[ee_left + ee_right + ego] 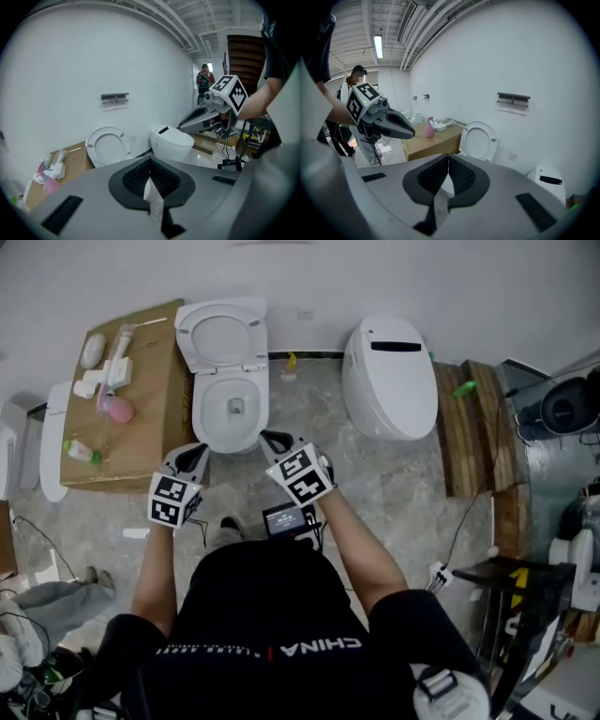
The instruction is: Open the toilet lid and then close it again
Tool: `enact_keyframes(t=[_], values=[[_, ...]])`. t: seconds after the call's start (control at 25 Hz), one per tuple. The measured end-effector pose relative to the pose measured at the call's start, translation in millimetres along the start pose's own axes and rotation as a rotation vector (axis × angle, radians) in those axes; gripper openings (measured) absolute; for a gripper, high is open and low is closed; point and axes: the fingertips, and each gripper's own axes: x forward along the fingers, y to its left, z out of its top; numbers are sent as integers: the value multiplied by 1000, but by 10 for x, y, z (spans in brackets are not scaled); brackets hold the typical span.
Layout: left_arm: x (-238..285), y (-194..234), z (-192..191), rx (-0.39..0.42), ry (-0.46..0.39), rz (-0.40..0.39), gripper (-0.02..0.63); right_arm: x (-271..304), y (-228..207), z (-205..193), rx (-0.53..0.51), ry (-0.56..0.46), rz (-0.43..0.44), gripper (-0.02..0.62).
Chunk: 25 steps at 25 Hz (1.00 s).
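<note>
- Found the left gripper (191,457) clenched, with fingers (161,180) pressed together on nothing.
- Found the right gripper (274,441) clenched the same way and just as empty.
- Placed the toilet lid (222,337) ahead of both pairs of fingers, already raised and leaning back toward the wall, beyond the bowl (232,413).
- Saw the bowl's front rim near the fingertips and between the 2 grippers, with no contact apparent.
- Noted a 2nd toilet (389,381), shut, off to the right of the right fingers, and a cardboard box (159,399) to the left of the left fingers. Took neither for part of the job.
- Judged the lid stiff moulded plastic: light, glossy and likely slippery under the fingers, and free to swing only about the hinge at its lower edge.
- Judged the best hold to be the free edge farthest from the hinge, now the edge farthest beyond the fingers, where the least force turns it.
- Reckoned on spreading the fingers first to pinch that thin edge, or else hooking the clenched tips behind it.
- Expected a slam onto the bowl if let go partway down, so favoured a guided lowering to the end.
</note>
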Motion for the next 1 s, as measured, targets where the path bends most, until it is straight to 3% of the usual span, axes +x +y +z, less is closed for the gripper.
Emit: enact_keyframes(t=[0.28,0.52,1.0], values=[[66,35,-160,-26,31,55,9,40,-112,-179,-14,25,24,15],[245,339,-211,-34,35,45,9,316,-251,-186,2,46,6,15],[887,1813,80,18,15,-39,9,1400,-770,569,41,76,-102,15]])
